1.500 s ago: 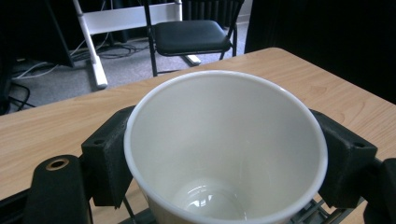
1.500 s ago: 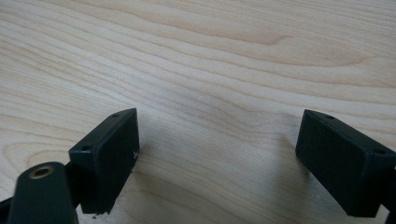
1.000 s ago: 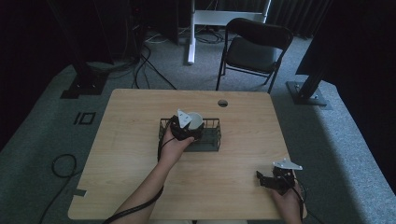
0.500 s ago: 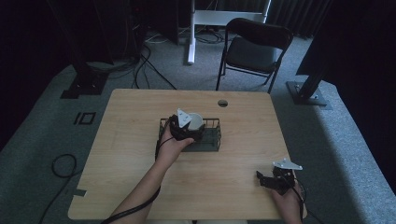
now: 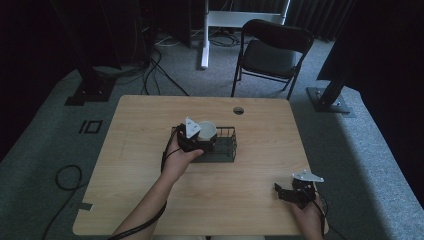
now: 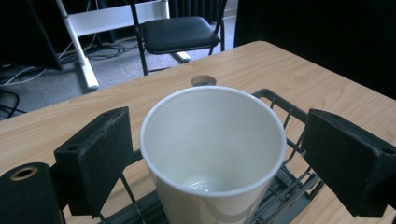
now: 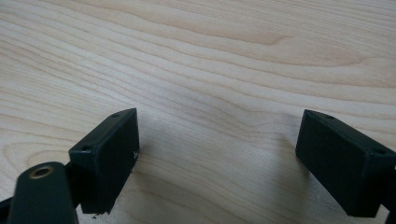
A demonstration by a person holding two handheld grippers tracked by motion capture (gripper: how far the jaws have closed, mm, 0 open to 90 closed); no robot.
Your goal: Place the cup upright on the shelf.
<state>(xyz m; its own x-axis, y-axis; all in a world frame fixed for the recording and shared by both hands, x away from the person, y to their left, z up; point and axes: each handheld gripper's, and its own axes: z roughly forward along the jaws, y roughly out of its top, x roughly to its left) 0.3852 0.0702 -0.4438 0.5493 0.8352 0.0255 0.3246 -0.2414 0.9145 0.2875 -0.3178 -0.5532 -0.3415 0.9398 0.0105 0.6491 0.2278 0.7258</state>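
Left gripper view: the left hand-held gripper (image 6: pixel 210 163) stands spread around a white paper cup (image 6: pixel 212 154) inside the wire basket (image 6: pixel 285 105). The right hand-held gripper (image 7: pixel 224 163), spread, rests well apart from the basket on the surface (image 7: pixel 210 56).

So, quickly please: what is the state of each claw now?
Left claw: open, jaws on either side of the cup, not touching it.
Right claw: open, holding nothing, over the table.

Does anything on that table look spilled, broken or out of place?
Nothing stands out. The white cup stands upright and empty in the wire basket, between the left gripper's open jaws. The right gripper sits open near the table's edge.
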